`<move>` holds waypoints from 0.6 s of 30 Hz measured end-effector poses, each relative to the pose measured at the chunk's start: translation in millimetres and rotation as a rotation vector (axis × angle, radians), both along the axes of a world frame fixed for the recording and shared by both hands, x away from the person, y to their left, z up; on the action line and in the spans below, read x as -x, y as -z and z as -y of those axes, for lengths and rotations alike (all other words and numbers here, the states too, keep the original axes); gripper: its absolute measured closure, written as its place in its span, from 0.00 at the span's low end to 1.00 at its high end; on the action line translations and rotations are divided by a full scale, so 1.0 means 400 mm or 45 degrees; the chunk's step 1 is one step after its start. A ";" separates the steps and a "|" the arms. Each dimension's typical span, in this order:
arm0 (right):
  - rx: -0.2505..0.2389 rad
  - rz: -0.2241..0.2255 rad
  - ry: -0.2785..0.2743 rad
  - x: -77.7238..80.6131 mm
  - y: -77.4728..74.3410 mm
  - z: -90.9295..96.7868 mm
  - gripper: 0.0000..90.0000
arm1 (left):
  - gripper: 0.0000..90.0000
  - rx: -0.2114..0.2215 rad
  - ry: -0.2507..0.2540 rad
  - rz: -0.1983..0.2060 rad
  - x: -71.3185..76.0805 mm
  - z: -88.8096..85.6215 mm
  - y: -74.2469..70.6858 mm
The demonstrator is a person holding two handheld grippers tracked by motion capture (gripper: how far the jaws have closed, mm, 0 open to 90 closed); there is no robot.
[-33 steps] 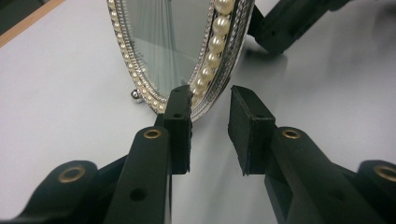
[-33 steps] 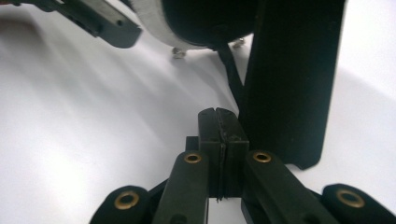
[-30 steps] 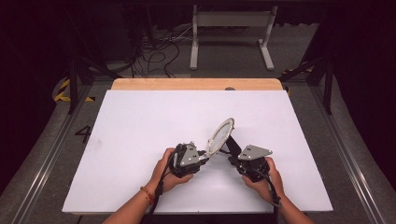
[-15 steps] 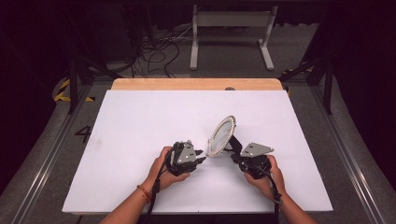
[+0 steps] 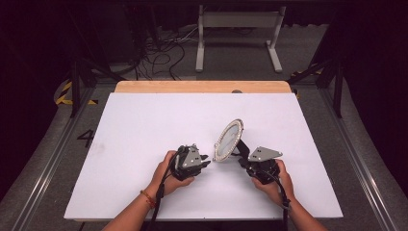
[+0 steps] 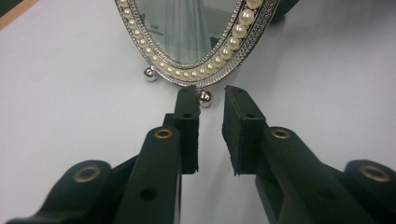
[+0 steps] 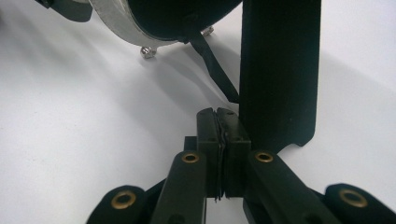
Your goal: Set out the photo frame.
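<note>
Mirror: oval silver-framed tabletop mirror with a pearl-bead rim (image 5: 228, 140) stands tilted back near the middle of your white tabletop (image 5: 144, 130), a bit toward your side and right of centre. In the left tool view (image 6: 196, 32) its glass faces the camera and it rests on small silver ball feet (image 6: 204, 98).

Stand: black flat prop leg (image 7: 280, 70) behind the mirror reaches down to the tabletop. A thin black strap (image 7: 215, 70) runs from the mirror's back to that leg.

Left tool: your left tool (image 5: 204, 161) sits just left of the mirror's lower edge, low over the tabletop. Narrow gap between the pads, which have just been closing. One ball foot sits right at the tips, in line with the gap. Pads are not pressing on it or on the frame.

Right tool: your right tool (image 5: 240, 160) is behind the mirror, on its right. In its own view (image 7: 223, 114) the pads are pressed together, with a thin dark edge showing in the seam. Can't tell what that edge is. The tips sit just beside the prop leg's lower edge.

Hands: both rest low over the near half of the tabletop, either side of the mirror.
</note>
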State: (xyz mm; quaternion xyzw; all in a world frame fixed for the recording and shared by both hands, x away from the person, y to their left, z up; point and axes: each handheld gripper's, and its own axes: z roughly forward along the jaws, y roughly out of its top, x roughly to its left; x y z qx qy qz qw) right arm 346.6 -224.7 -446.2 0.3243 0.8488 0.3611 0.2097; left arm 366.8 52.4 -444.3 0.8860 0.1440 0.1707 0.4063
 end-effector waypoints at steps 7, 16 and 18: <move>-0.090 0.012 -0.037 0.020 -0.024 -0.014 0.83 | 0.85 0.003 -0.008 0.001 -0.003 -0.006 -0.002; -0.218 0.036 -0.026 0.028 -0.047 -0.064 0.52 | 0.84 0.009 -0.013 -0.003 -0.002 -0.009 -0.005; -0.244 0.042 -0.002 0.023 -0.051 -0.071 0.49 | 0.83 0.006 -0.012 0.000 -0.003 -0.010 -0.005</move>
